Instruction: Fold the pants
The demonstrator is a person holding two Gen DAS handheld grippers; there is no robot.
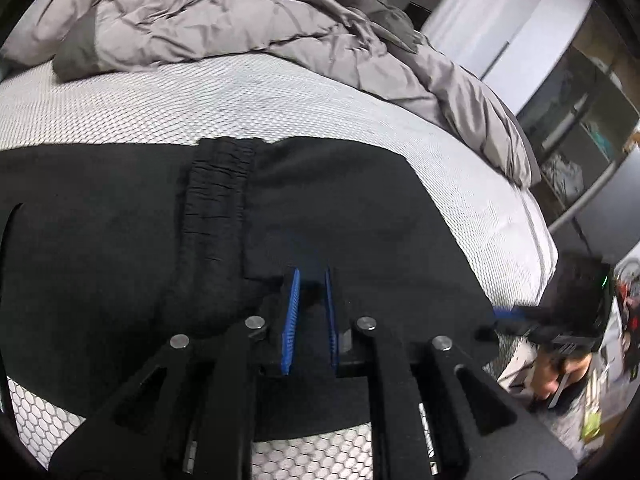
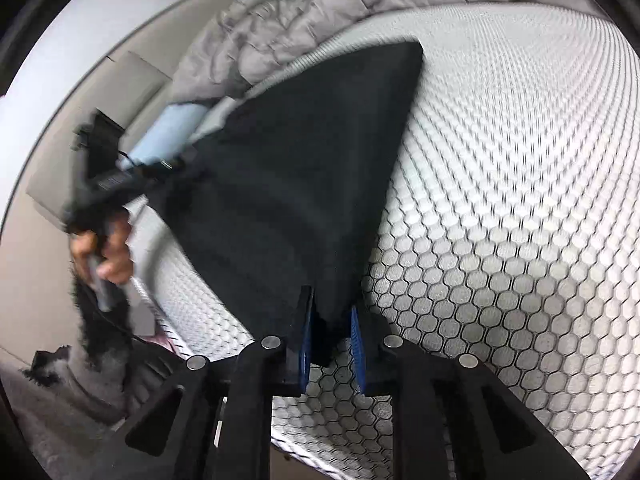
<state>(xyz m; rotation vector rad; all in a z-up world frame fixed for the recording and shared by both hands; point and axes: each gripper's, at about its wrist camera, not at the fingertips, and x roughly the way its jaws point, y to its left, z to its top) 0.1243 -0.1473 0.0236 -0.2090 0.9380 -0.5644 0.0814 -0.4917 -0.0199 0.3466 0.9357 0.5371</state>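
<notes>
No legible txt, labels or nos. in either view.

Pants (image 1: 304, 208) spread flat on the mattress (image 1: 168, 108), waistband (image 1: 218, 200) toward the middle. Behind them, a rumpled duvet (image 1: 224, 20) heaped along the far side. Left gripper (image 1: 311, 280) above the cloth near its front edge; right gripper (image 2: 333, 312) at a corner of the pants, cloth between the jaws.
</notes>
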